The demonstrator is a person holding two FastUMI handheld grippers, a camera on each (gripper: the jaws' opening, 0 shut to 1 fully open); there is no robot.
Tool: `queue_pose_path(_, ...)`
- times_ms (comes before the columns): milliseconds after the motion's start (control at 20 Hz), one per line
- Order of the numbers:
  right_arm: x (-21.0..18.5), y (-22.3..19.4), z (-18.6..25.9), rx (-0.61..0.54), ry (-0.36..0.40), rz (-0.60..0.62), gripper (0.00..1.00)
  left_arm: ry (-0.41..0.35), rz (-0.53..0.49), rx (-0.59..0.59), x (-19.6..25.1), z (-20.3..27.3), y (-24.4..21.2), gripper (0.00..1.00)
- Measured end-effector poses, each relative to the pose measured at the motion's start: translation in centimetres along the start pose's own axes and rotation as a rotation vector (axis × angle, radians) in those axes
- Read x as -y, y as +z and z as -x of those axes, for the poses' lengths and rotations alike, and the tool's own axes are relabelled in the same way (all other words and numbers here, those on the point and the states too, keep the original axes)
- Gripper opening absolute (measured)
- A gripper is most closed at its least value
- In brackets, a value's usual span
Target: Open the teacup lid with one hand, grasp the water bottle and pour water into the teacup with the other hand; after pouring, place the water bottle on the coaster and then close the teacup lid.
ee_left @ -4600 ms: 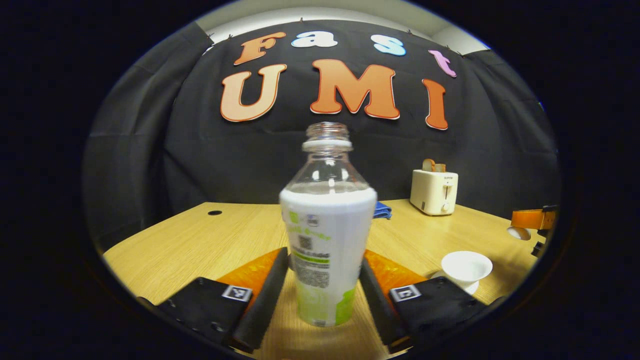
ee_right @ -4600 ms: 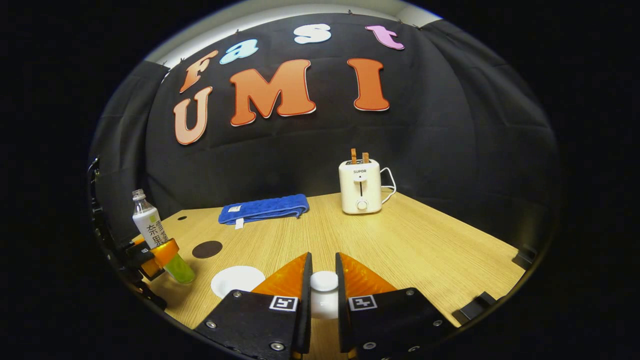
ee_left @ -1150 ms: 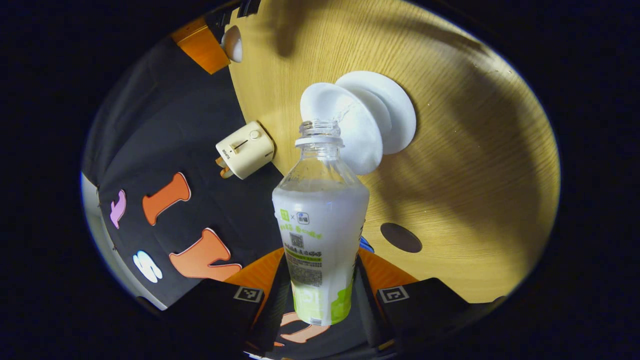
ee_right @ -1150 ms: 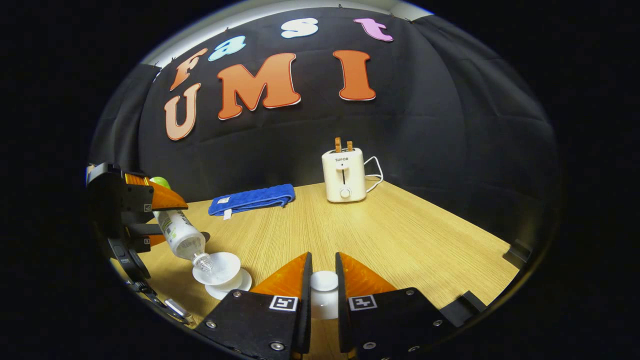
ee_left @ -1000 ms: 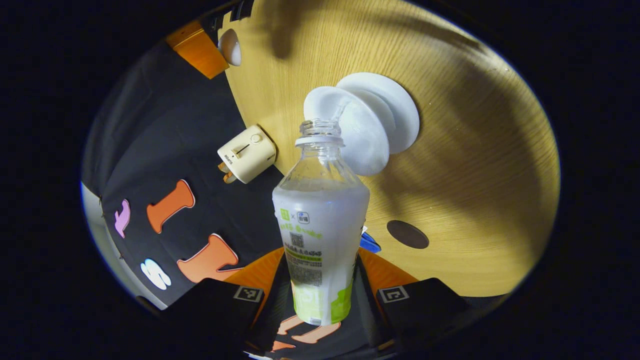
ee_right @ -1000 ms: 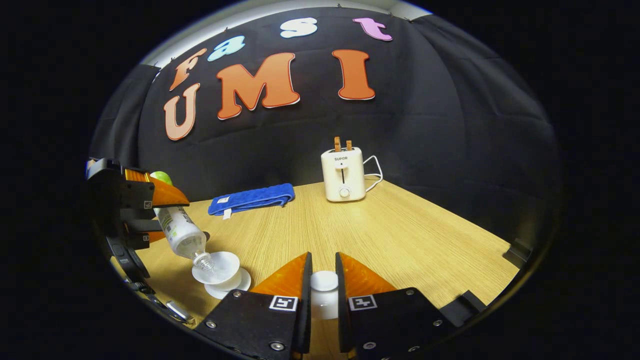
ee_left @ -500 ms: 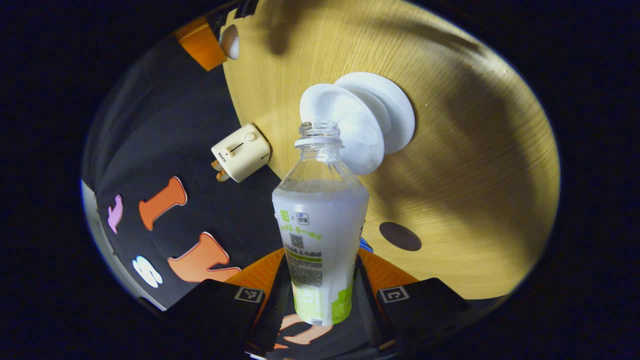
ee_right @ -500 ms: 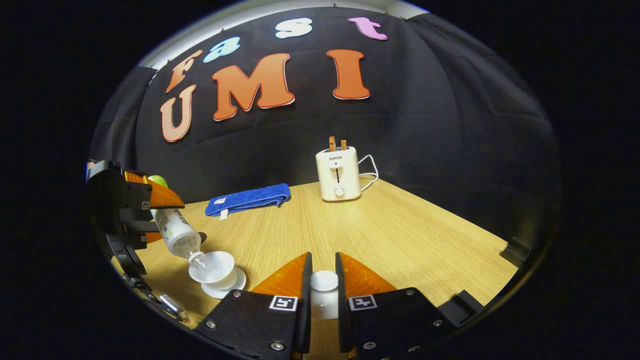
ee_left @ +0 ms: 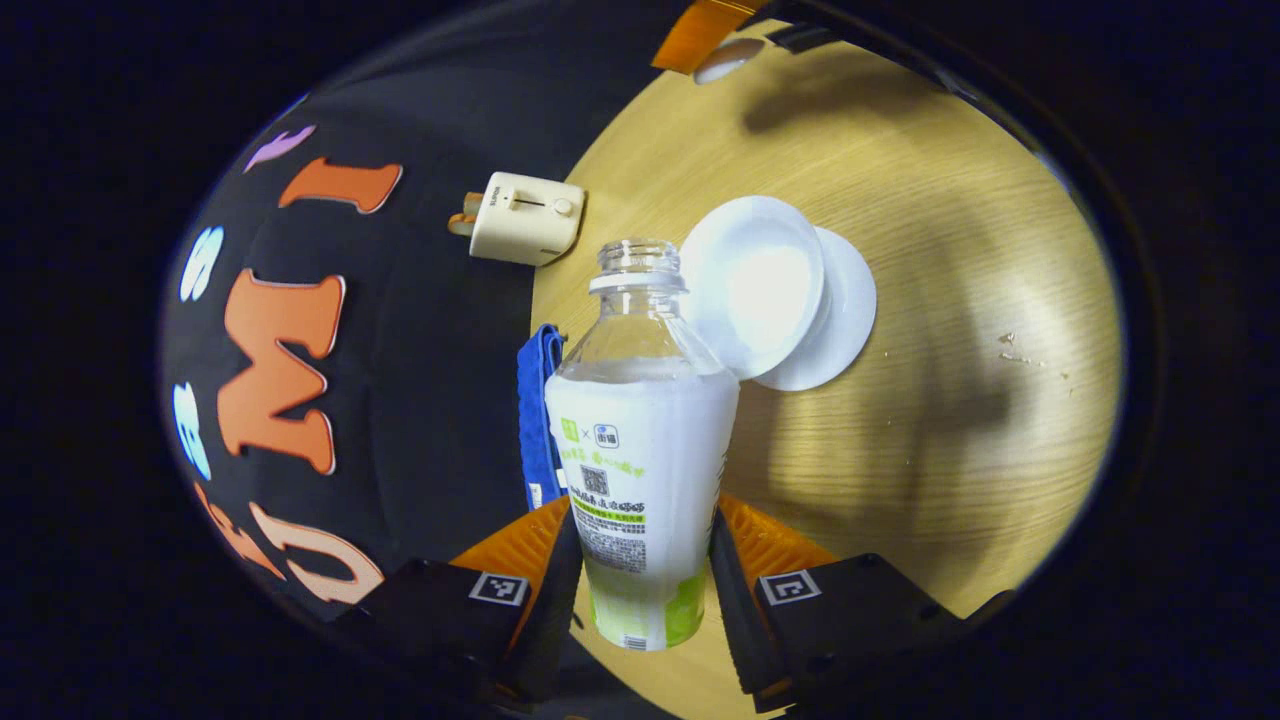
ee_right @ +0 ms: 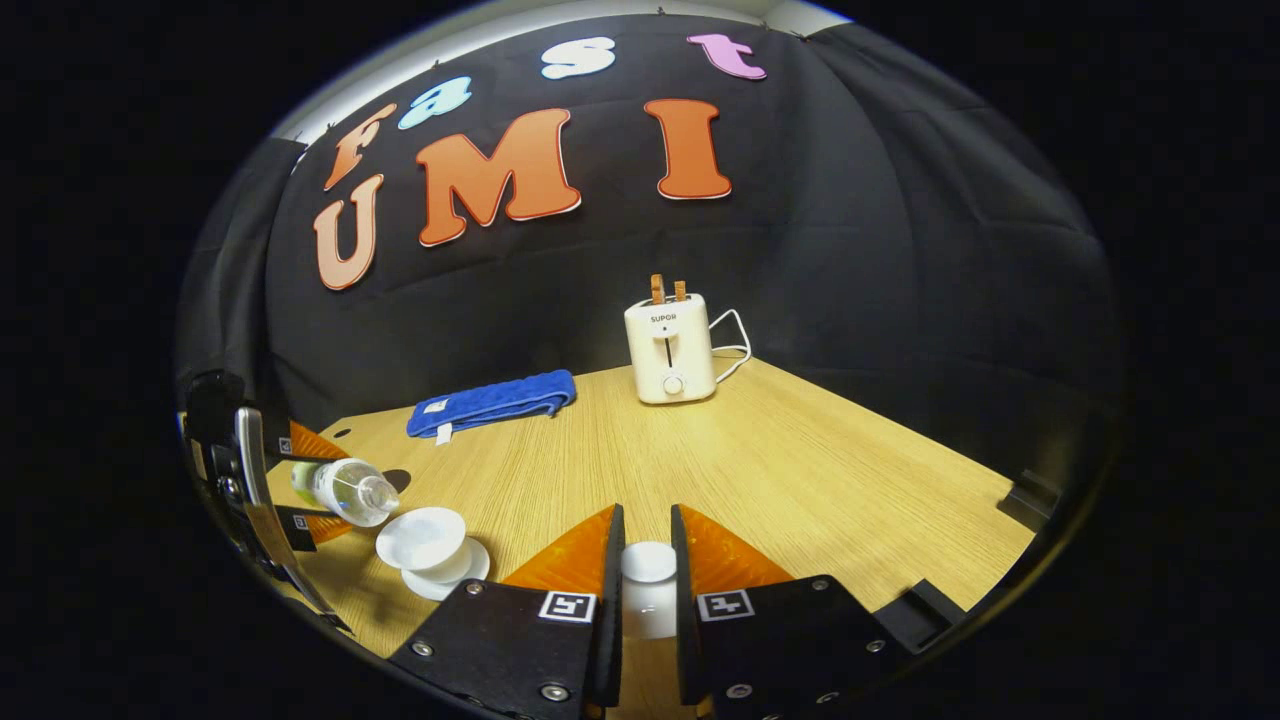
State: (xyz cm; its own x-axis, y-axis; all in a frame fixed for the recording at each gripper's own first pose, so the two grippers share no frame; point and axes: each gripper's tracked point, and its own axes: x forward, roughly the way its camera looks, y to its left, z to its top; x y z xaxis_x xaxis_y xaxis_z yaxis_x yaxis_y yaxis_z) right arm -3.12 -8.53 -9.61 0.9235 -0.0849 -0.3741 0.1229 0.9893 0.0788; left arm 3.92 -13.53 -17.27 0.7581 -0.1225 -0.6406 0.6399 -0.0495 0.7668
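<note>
the bottle is gripped low on its body between both fingers of the left hand-held gripper; in the right gripper view this bottle is seen lying nearly level at the far left, its open mouth just beside the cup. in the left gripper view the cup is seen uncovered on its saucer on the table, with a few drops on the wood to its right. a blue cloth and a toaster are seen further back. the lid is clamped between the fingers of the right hand-held gripper, above the table and well to the right of the cup.
</note>
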Motion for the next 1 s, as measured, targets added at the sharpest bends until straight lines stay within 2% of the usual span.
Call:
queue_pose_path(50, 0.0, 0.1, 0.0, 0.0, -0.004, 0.0, 0.23, -0.005, 0.061, 0.02, 0.6, -0.5, -0.1, 0.67)
queue_pose_path(100, 0.0, 0.3, -0.1, 0.001, -0.007, 0.0, 0.18, -0.008, 0.129, 0.032, 0.9, -0.7, -0.1, 0.69)
queue_pose_path(150, -0.1, 0.4, -0.1, 0.001, -0.008, 0.0, 0.18, -0.007, 0.196, 0.047, 1.2, -0.8, 0.1, 0.69)
queue_pose_path(200, -0.2, 0.5, -0.1, 0.002, -0.009, 0.001, 0.23, 0.002, 0.276, 0.064, 1.3, -1.0, 0.2, 0.69)
queue_pose_path(350, -0.5, 0.7, 0.0, 0.001, -0.007, 0.015, 0.23, 0.007, 0.476, 0.108, 1.5, -1.6, 0.1, 0.69)
queue_pose_path(400, -0.6, 0.8, 0.0, 0.003, -0.002, 0.016, 0.23, 0.003, 0.55, 0.122, 1.4, -1.7, 0.0, 0.65)
queue_pose_path(450, -0.8, 0.9, 0.1, 0.003, 0.003, 0.012, 0.23, 0.006, 0.627, 0.134, 1.2, -1.8, 0.0, 0.69)
queue_pose_path(550, -0.6, 0.9, 0.0, 0.001, -0.002, 0.012, 0.22, 0.017, 0.8, 0.169, 0.5, -1.7, 0.3, 0.69)
queue_pose_path(600, -0.6, 0.9, -0.1, -0.002, -0.004, 0.014, 0.23, 0.023, 0.889, 0.188, 0.1, -1.7, 0.6, 0.65)
queue_pose_path(650, -0.8, 0.9, -0.2, -0.004, -0.004, 0.013, 0.23, 0.042, 0.969, 0.206, -0.3, -1.7, 0.9, 0.69)
queue_pose_path(700, -1.0, 1.0, -0.2, -0.005, 0.001, 0.014, 0.22, 0.069, 1.028, 0.217, -0.9, -1.8, 1.2, 0.65)
queue_pose_path(850, -1.7, 1.0, -0.4, -0.006, 0.012, 0.029, 0.23, 0.163, 1.14, 0.222, -2.2, -2.2, 1.0, 0.66)
queue_pose_path(1000, -2.0, 0.9, -0.7, -0.012, 0.019, 0.029, 0.23, 0.22, 1.258, 0.263, -3.3, -2.7, 1.5, 0.69)
